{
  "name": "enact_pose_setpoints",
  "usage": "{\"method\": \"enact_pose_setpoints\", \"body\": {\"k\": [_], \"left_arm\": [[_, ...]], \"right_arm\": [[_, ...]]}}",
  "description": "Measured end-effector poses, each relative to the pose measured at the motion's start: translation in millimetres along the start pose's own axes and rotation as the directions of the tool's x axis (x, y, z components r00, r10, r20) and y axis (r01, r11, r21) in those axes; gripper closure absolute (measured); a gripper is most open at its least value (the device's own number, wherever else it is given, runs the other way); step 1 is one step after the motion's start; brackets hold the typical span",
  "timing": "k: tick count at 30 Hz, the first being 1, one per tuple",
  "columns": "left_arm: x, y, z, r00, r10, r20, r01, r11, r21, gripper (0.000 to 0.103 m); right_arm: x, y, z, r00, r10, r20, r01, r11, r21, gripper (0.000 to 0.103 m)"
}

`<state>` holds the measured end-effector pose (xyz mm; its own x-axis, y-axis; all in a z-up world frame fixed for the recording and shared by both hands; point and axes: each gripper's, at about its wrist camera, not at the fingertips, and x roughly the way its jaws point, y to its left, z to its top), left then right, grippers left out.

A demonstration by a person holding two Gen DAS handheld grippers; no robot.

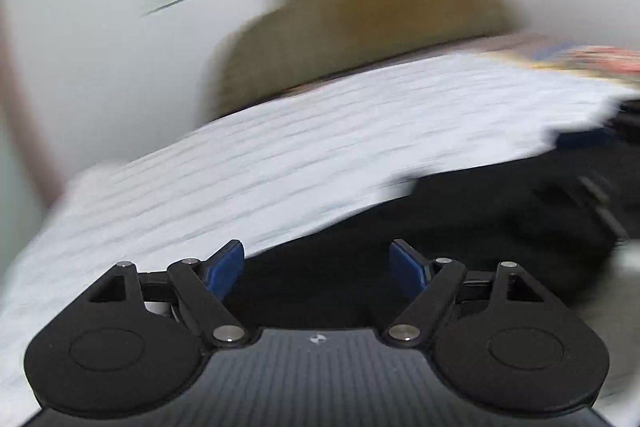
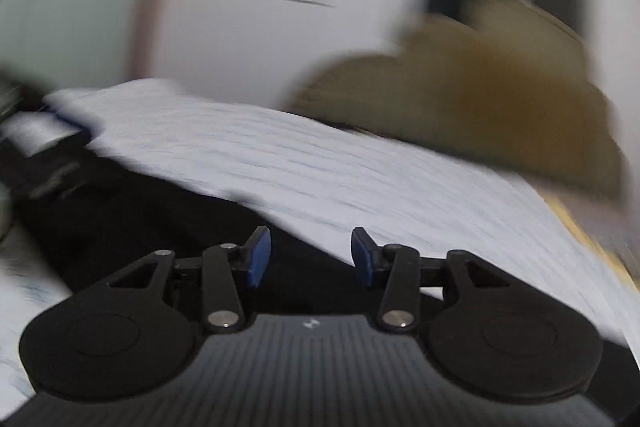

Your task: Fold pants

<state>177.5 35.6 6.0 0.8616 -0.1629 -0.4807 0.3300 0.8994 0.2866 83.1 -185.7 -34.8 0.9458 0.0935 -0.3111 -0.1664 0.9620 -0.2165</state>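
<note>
Black pants (image 1: 480,219) lie on a bed with a pale striped sheet (image 1: 280,155); both views are blurred. My left gripper (image 1: 316,263) hangs above the pants' near edge, its blue pads wide apart with nothing between them. In the right wrist view the pants (image 2: 120,211) stretch from lower centre to the left across the sheet (image 2: 360,171). My right gripper (image 2: 311,255) is over the dark cloth where it meets the sheet, its pads apart and gripping nothing. At the far left of that view is a blurred dark shape with a blue part (image 2: 68,121); what it is I cannot tell.
A tan pillow or cushion (image 1: 360,27) rests at the far side of the bed against a white wall (image 1: 120,27); it shows as a tan cushion (image 2: 480,107) in the right wrist view too. A colourful patterned cloth (image 1: 580,57) lies at the far right.
</note>
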Motion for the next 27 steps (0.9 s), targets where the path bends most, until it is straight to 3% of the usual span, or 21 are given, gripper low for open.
{"method": "enact_pose_setpoints", "body": {"k": [2, 4, 6, 10, 11, 13, 14, 15, 19, 21, 23, 24, 25, 27], "left_arm": [[0, 41, -12, 0.984, 0.17, -0.052, -0.173, 0.982, -0.068, 0.023], [-6, 81, -26, 0.966, 0.239, -0.097, -0.252, 0.954, -0.162, 0.023], [-14, 116, -41, 0.96, 0.246, -0.131, -0.274, 0.921, -0.277, 0.023], [-26, 159, -69, 0.968, 0.184, -0.169, -0.242, 0.856, -0.457, 0.023], [-28, 168, -77, 0.97, 0.169, -0.173, -0.233, 0.845, -0.481, 0.023], [-28, 171, -84, 0.97, 0.159, -0.183, -0.231, 0.835, -0.5, 0.023], [-29, 173, -89, 0.97, 0.16, -0.185, -0.233, 0.834, -0.5, 0.023], [-29, 175, -92, 0.969, 0.161, -0.187, -0.235, 0.835, -0.498, 0.023], [-27, 179, -95, 0.971, 0.159, -0.176, -0.227, 0.844, -0.486, 0.023], [-29, 179, -93, 0.972, 0.167, -0.167, -0.228, 0.845, -0.484, 0.023], [-31, 179, -90, 0.972, 0.177, -0.156, -0.231, 0.844, -0.485, 0.023], [-32, 179, -90, 0.972, 0.18, -0.152, -0.232, 0.844, -0.484, 0.023], [-33, 179, -89, 0.971, 0.183, -0.152, -0.235, 0.844, -0.482, 0.023], [-30, 180, -88, 0.969, 0.189, -0.16, -0.244, 0.844, -0.478, 0.023]], "right_arm": [[16, 57, 17, 0.99, 0.14, 0.025, -0.137, 0.985, -0.104, 0.052], [28, 111, 29, 0.966, 0.254, 0.047, -0.239, 0.948, -0.212, 0.039], [34, 164, 37, 0.941, 0.334, 0.053, -0.294, 0.886, -0.359, 0.031], [46, 243, 38, 0.902, 0.43, 0.024, -0.344, 0.752, -0.562, 0.031], [50, 253, 37, 0.896, 0.443, 0.014, -0.351, 0.729, -0.588, 0.034], [61, 270, 38, 0.902, 0.431, 0.005, -0.331, 0.7, -0.633, 0.052], [68, 275, 38, 0.912, 0.411, -0.003, -0.314, 0.692, -0.651, 0.072], [74, 278, 39, 0.921, 0.39, -0.015, -0.302, 0.686, -0.662, 0.091], [89, 265, 52, 0.935, 0.353, -0.018, -0.283, 0.717, -0.637, 0.095], [95, 257, 67, 0.957, 0.271, 0.098, -0.143, 0.743, -0.654, 0.095], [100, 242, 96, 0.956, 0.192, 0.223, -0.026, 0.81, -0.586, 0.092], [102, 234, 107, 0.95, 0.189, 0.247, -0.026, 0.839, -0.544, 0.092], [103, 233, 113, 0.949, 0.214, 0.23, -0.06, 0.841, -0.538, 0.092], [106, 249, 99, 0.952, 0.271, 0.14, -0.134, 0.784, -0.606, 0.092]]}}
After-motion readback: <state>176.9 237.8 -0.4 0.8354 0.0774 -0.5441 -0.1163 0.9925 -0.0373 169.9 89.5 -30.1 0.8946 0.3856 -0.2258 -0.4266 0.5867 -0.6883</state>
